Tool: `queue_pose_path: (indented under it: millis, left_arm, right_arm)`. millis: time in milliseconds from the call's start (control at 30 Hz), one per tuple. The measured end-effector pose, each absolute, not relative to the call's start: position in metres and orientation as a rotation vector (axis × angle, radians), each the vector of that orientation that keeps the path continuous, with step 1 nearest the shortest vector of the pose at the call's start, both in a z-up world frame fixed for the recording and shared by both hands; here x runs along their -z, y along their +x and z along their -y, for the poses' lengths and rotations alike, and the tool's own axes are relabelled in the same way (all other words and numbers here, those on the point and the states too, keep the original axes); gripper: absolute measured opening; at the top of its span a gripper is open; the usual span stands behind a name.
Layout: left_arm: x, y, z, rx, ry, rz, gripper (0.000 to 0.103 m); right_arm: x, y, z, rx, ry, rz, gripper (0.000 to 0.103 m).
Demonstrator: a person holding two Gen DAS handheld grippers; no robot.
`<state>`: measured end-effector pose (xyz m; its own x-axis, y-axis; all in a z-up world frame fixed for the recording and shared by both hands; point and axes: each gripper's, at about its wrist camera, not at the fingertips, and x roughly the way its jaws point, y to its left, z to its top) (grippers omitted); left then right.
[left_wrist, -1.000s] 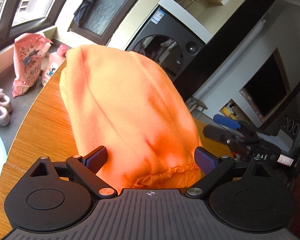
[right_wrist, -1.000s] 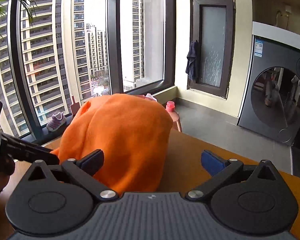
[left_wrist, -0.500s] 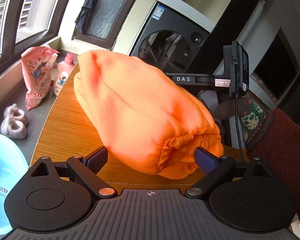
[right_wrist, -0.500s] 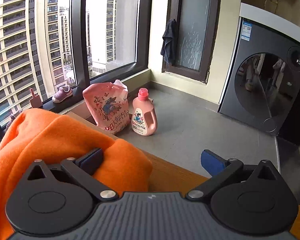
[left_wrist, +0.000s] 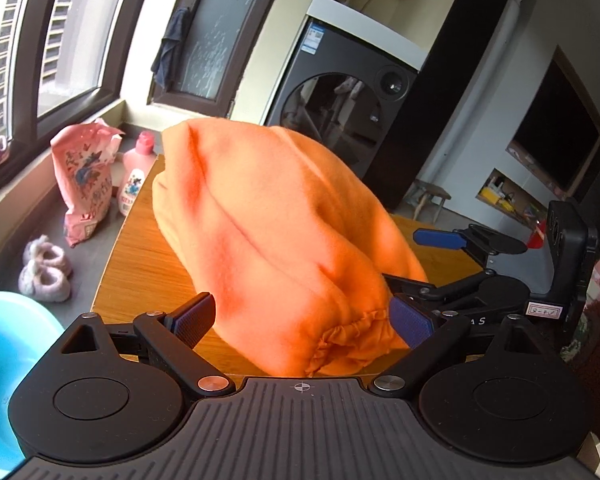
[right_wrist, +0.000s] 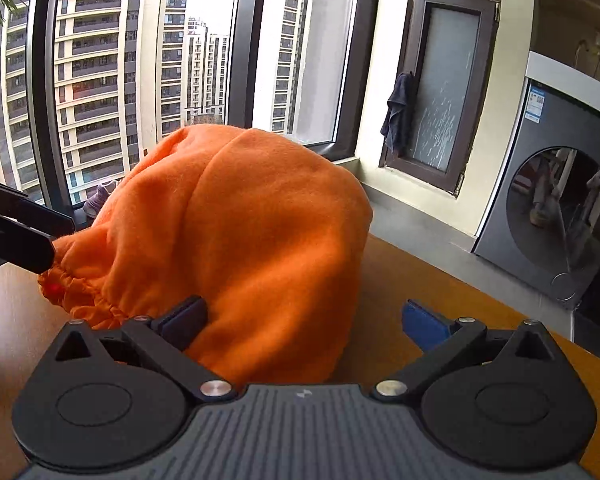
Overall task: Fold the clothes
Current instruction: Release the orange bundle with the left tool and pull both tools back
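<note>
While my left camera takes in the pink detergent bag (left_wrist: 86,184), the bottle (left_wrist: 134,178) and the blue basin (left_wrist: 4,364) on the floor, my right one sees only towers through the window (right_wrist: 112,72). Bunched on the wooden surface (left_wrist: 148,256), the orange garment (left_wrist: 276,240) lies between the wide-spread fingers of my left tool (left_wrist: 302,320), gripped by neither. My right tool (right_wrist: 312,322) gapes too, its left pad against the cloth.

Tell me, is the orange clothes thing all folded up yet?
Partly. The orange garment already sits bunched in a thick bundle on the wooden table. Both the left hand-held gripper and right hand-held gripper are open around it, gripping nothing. Flattening it neatly looks left to do.
</note>
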<state>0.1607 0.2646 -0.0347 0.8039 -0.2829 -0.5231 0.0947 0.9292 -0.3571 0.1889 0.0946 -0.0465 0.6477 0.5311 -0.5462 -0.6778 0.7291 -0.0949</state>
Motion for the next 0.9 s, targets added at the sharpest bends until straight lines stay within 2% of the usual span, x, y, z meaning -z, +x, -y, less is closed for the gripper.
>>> queue_pose_path:
  millis: [133, 300, 433, 567, 667, 733, 900]
  left_arm:
    - [0.010, 0.169, -0.255, 0.247, -0.281, -0.545, 0.098]
    - [-0.018, 0.229, -0.267, 0.302, -0.277, -0.488, 0.101]
    - [0.009, 0.291, -0.293, 0.253, -0.396, -0.598, 0.101]
    - [0.052, 0.324, -0.305, 0.236, -0.492, -0.701, 0.101]
    - [0.062, 0.328, -0.315, 0.248, -0.561, -0.686, 0.102]
    - [0.057, 0.323, -0.317, 0.236, -0.581, -0.671, 0.102]
    - [0.033, 0.281, -0.317, 0.195, -0.596, -0.548, 0.102]
  right_arm:
    - [0.049, 0.185, -0.092, -0.688, -0.273, -0.488, 0.103]
    - [0.034, 0.160, -0.091, -0.747, -0.254, -0.382, 0.103]
    - [0.013, 0.140, -0.105, -0.880, -0.266, -0.327, 0.103]
    - [0.028, 0.161, -0.130, -0.931, -0.281, -0.464, 0.101]
    - [0.053, 0.182, -0.141, -0.898, -0.286, -0.575, 0.100]
    - [0.050, 0.191, -0.134, -0.900, -0.201, -0.601, 0.101]
    - [0.050, 0.173, -0.112, -0.840, -0.116, -0.533, 0.103]
